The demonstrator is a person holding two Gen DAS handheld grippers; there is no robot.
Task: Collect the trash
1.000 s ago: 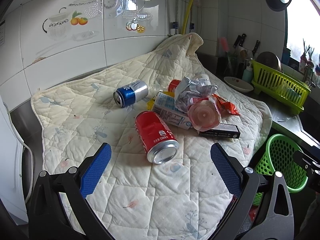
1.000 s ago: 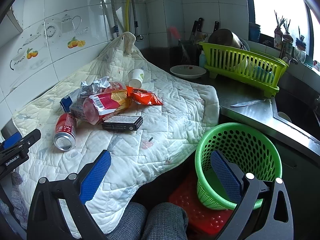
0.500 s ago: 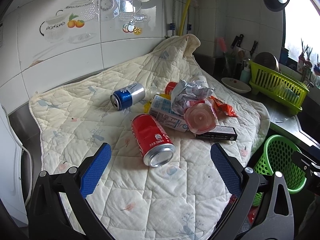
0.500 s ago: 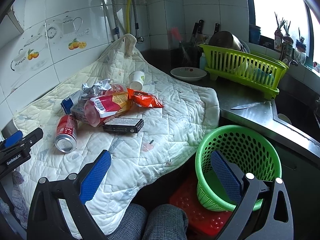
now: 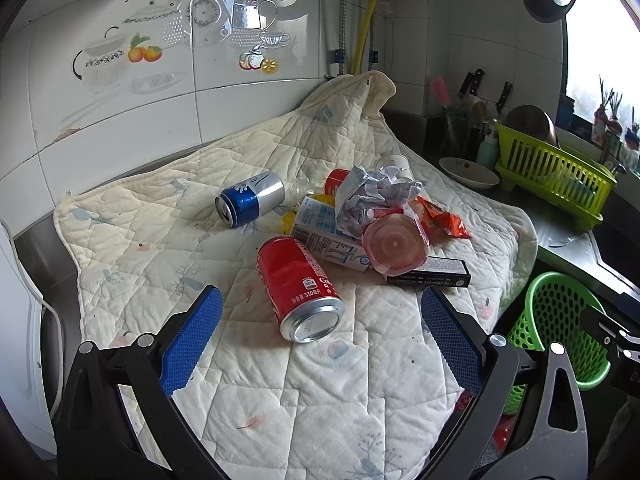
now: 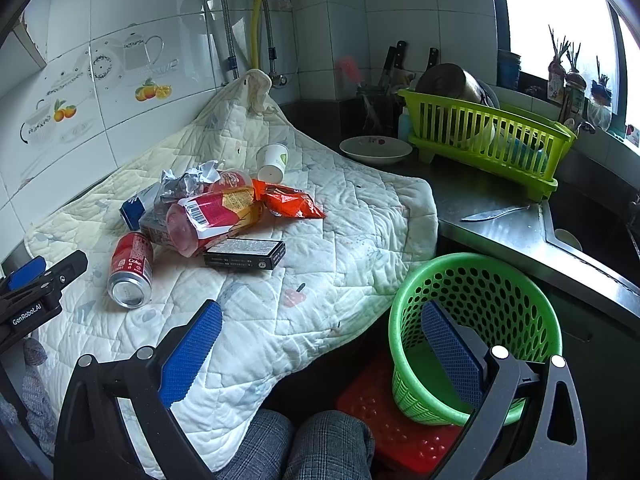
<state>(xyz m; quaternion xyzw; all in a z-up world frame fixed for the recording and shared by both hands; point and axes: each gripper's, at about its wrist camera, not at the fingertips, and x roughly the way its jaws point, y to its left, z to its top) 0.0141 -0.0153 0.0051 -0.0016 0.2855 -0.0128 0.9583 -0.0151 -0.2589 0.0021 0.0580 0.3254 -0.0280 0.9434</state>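
The left gripper (image 5: 320,336) is held low over the near edge of the quilted cloth (image 5: 160,240), fingers spread wide and empty, aimed at the red can (image 5: 298,284) lying on its side just ahead. Behind the can, a heap of trash is seen: a milk carton (image 5: 324,236), crumpled paper (image 5: 372,196), a black box (image 5: 430,276); a blue can (image 5: 250,198) lies apart. The right gripper (image 6: 320,350) is held spread and empty too, one finger over the cloth's edge, the other over the green basket (image 6: 476,292) beside the counter.
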